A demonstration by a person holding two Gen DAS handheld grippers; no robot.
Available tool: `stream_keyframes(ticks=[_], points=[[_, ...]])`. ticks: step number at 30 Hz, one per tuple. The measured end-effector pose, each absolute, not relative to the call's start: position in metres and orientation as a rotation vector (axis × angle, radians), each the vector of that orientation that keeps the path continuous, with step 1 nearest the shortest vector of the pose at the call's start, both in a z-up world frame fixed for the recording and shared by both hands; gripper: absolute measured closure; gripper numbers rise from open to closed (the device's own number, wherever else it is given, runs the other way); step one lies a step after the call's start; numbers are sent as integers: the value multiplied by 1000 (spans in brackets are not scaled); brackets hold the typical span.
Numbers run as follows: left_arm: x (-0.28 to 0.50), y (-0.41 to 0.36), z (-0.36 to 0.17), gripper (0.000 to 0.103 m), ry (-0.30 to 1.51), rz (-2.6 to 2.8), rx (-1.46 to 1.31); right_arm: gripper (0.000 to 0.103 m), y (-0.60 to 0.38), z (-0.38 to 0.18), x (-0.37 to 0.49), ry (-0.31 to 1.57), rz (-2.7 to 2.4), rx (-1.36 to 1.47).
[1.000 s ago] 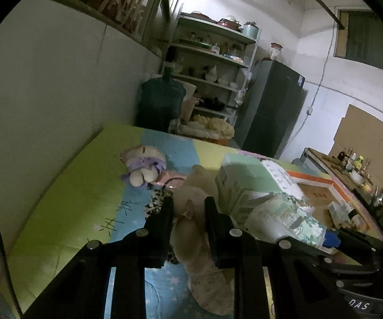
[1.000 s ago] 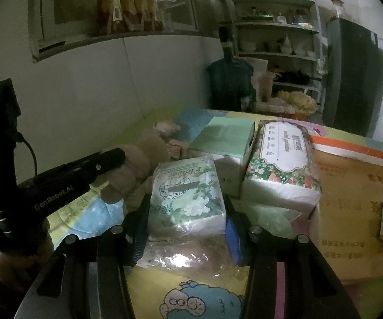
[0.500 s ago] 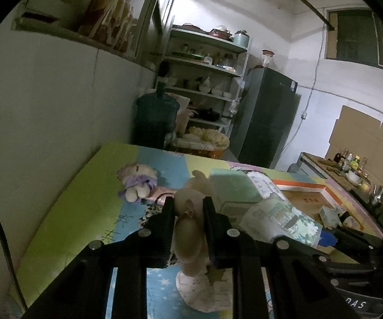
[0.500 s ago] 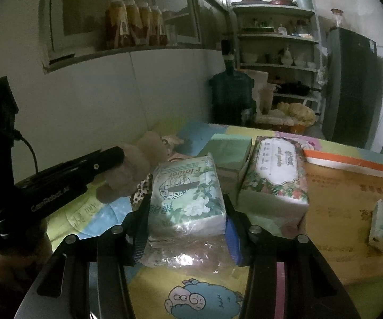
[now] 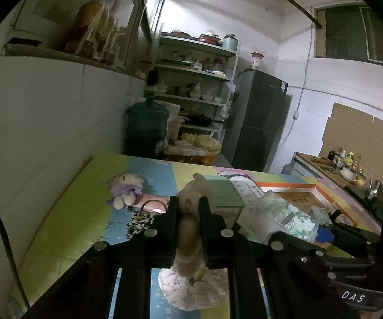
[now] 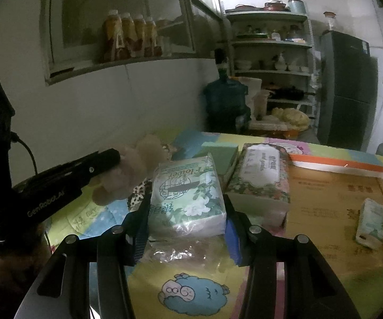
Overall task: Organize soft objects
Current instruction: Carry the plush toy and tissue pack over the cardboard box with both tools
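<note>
A beige plush toy point(image 5: 188, 239) hangs above the colourful mat point(image 5: 66, 212), squeezed between the pads of my left gripper point(image 5: 189, 202), whose jaws are closing tighter on it. From the right wrist view, that plush toy point(image 6: 127, 178) shows at the tip of the left gripper point(image 6: 111, 156). My right gripper point(image 6: 186, 204) is shut on a green-and-white flower-print tissue pack point(image 6: 186, 186), held clear of the mat. The same tissue pack point(image 5: 279, 218) appears at the right of the left wrist view.
A small plush in purple point(image 5: 124, 188) lies further back on the mat. A green box point(image 6: 220, 154) and a floral tissue pack point(image 6: 260, 175) sit just beyond my right gripper. An orange-rimmed tray point(image 6: 337, 167) holds a small pack point(image 6: 369, 220). A white wall runs along the left.
Both grippers have risen with their loads. The plush toy has come up off the mat, and the left jaws have narrowed on it.
</note>
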State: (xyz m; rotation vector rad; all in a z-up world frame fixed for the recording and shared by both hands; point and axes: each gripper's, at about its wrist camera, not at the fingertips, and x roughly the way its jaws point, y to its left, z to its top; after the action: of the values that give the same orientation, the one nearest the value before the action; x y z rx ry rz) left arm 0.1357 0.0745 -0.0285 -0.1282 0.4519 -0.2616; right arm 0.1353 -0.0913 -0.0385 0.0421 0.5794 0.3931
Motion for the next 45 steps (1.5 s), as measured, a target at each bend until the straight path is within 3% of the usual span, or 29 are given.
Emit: stream_keyframes(ticks=[45], points=[[166, -88, -10, 89, 468, -522, -81, 53, -265, -16, 110, 470, 92, 161]])
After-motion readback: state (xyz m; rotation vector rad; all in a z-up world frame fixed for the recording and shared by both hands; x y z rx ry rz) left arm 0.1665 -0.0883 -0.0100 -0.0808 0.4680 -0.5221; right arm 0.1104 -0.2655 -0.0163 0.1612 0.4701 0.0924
